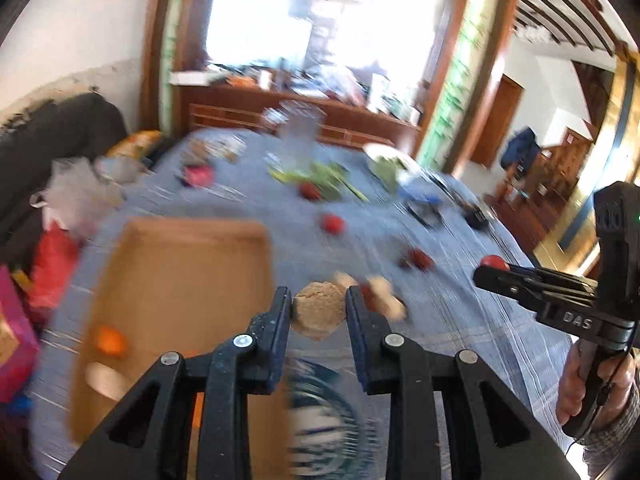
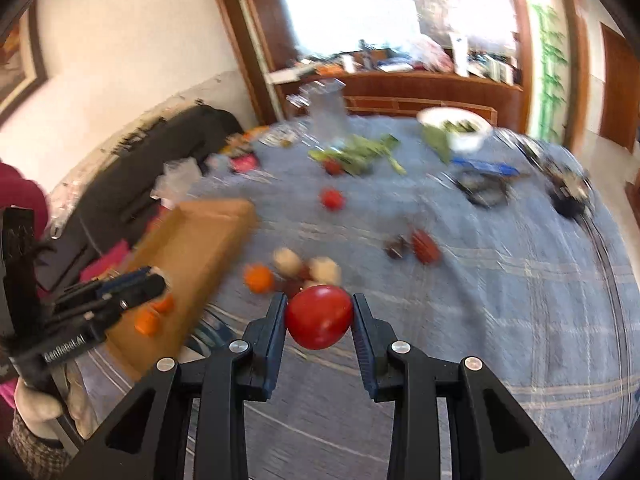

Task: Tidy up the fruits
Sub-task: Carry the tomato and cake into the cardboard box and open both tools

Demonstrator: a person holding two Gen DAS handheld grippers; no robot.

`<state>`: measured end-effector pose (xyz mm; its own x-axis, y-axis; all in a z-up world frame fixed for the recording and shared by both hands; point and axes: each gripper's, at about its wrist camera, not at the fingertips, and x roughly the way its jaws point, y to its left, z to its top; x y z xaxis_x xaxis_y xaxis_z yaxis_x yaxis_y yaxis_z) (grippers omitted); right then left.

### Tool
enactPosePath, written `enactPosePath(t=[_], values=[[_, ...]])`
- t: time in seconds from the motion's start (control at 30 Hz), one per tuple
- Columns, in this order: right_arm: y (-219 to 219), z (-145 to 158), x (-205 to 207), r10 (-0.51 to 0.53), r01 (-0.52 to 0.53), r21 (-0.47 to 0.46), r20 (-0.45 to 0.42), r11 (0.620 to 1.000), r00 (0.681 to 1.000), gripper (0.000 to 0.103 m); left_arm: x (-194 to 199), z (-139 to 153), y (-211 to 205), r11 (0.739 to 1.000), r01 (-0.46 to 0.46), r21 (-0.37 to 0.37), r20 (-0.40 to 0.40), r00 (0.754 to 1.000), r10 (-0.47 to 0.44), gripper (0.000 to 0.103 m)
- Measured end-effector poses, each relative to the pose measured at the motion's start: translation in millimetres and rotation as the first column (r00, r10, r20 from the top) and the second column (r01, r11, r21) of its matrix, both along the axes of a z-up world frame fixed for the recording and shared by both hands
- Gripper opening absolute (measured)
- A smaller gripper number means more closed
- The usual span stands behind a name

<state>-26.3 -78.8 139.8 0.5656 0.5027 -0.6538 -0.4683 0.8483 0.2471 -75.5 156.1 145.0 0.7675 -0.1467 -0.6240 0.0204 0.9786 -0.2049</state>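
Note:
In the left wrist view my left gripper [image 1: 318, 312] is shut on a rough tan round fruit [image 1: 319, 314], held above the blue cloth between a wooden tray [image 1: 180, 272] and a blue patterned plate [image 1: 320, 412]. An orange fruit [image 1: 111, 340] lies on the tray. In the right wrist view my right gripper [image 2: 319, 318] is shut on a red tomato [image 2: 319, 316], lifted off the table. Beyond it sit an orange [image 2: 259, 278] and pale round fruits [image 2: 326, 270]. The left gripper [image 2: 154, 280] hovers over the tray [image 2: 192, 256]. Both views are motion-blurred.
More red fruits [image 2: 332, 199] and a dark red one [image 2: 426, 246] lie on the blue cloth. Further back are leafy greens [image 2: 360, 152], a white bowl [image 2: 456, 128] and a glass jar [image 2: 328, 116]. A dark sofa [image 2: 160, 160] runs along the left.

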Motion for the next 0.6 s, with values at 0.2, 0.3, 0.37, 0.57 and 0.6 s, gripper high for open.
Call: enactPosePath(t=[0.2, 0.3, 0.37, 0.57, 0.6], values=[[86.8, 38.9, 25.5, 0.101, -0.101, 0.059, 0.006, 0.993, 0.995, 0.034, 23.4, 12.4, 74.7, 0.985, -0.136, 0.102, -0.006, 0.991, 0.137, 0.027], [136.8, 21.6, 40.3, 0.15, -0.146, 0.066, -0.057, 0.987, 0.987, 0.035, 40.1, -14.7, 104.4, 0.977, -0.176, 0.119, -0.073, 0.98, 0.185, 0.027], [166.7, 0.9, 45.5, 0.17, -0.167, 0.047, -0.095, 0.985, 0.981, 0.035, 54.2, -43.5, 120.2, 0.974, -0.184, 0.135, -0.146, 0.968, 0.203, 0.027], [238.3, -81.3, 57.9, 0.187, -0.198, -0.019, -0.245, 0.98, 0.951, 0.035, 78.9, -100.8, 148.5, 0.972, -0.218, 0.092, -0.309, 0.921, 0.236, 0.027], [247.5, -93.1, 58.8, 0.186, -0.203, -0.037, -0.261, 0.979, 0.947, 0.035, 80.4, -105.8, 150.9, 0.971, -0.221, 0.091, -0.321, 0.917, 0.238, 0.027]])
